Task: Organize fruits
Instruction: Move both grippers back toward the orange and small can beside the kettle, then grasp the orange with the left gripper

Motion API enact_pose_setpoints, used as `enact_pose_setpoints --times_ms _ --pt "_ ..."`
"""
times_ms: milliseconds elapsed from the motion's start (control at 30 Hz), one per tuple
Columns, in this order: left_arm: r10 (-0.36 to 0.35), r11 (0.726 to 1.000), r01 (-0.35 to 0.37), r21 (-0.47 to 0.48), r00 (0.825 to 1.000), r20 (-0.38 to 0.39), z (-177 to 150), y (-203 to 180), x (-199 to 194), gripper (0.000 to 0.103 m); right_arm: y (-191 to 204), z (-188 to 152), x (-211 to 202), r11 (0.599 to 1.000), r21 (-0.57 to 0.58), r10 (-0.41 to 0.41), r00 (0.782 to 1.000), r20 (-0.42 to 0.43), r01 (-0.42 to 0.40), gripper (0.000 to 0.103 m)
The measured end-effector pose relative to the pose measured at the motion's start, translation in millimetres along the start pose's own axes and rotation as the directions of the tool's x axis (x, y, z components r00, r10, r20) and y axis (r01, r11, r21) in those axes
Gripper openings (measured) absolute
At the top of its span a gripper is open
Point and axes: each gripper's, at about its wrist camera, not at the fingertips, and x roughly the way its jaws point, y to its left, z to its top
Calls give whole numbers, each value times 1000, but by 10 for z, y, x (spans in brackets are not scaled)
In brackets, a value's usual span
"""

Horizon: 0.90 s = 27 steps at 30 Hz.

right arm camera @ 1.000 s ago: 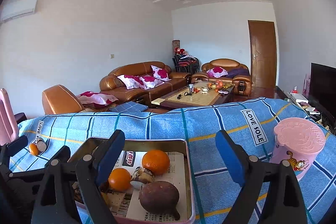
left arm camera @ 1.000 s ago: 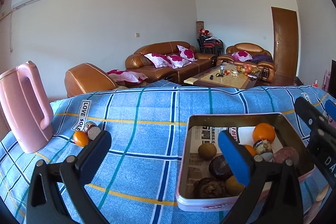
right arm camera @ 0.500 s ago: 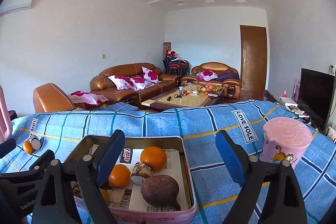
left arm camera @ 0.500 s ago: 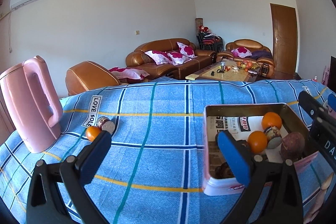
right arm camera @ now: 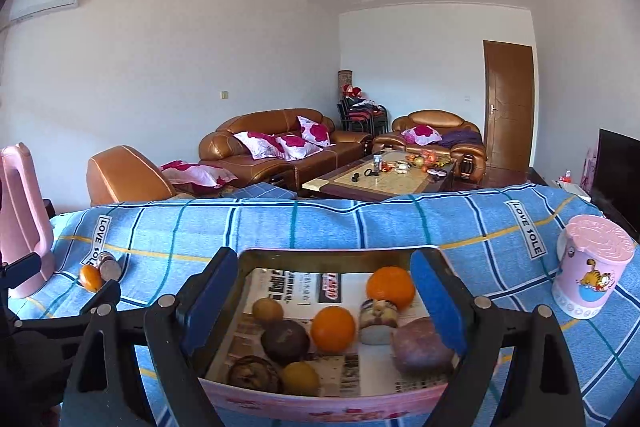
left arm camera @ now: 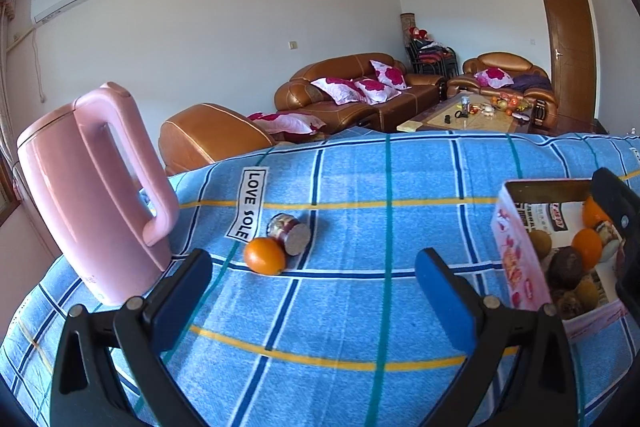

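I've swung my left hand-held gripper toward the stray orange now dead ahead, jaws open and empty; right hand-held gripper, open too, hovers over the tin.

Left gripper hangs wide open and empty over the blue checked cloth, an orange touching a small jar on its side just ahead, pink kettle at left, fruit-filled tin at right.
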Motion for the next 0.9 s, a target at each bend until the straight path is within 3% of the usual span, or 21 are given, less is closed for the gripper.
enact_pose_setpoints --times_ms 167,367,467,700,800,900 --pt "25 999 -22 34 998 -66 -3 240 240 103 368 -8 55 999 -24 48 999 -12 -48 89" --pt "-14 997 25 68 989 -148 -6 477 526 103 698 -16 155 995 -38 92 995 -40 -93 89" --pt "-65 997 72 22 974 -215 1 605 711 101 823 -1 244 995 -16 98 994 -54 -99 89" --pt "-176 984 158 -82 929 -326 45 718 1113 79 1088 39 437 997 1 73 994 -82 -73 89" --pt "-191 982 173 -81 911 -366 49 678 1232 75 1141 38 441 995 -14 96 992 -84 -98 89" --pt "-218 976 197 -95 904 -368 68 658 1279 75 1147 35 418 993 -18 113 991 -74 -114 89"
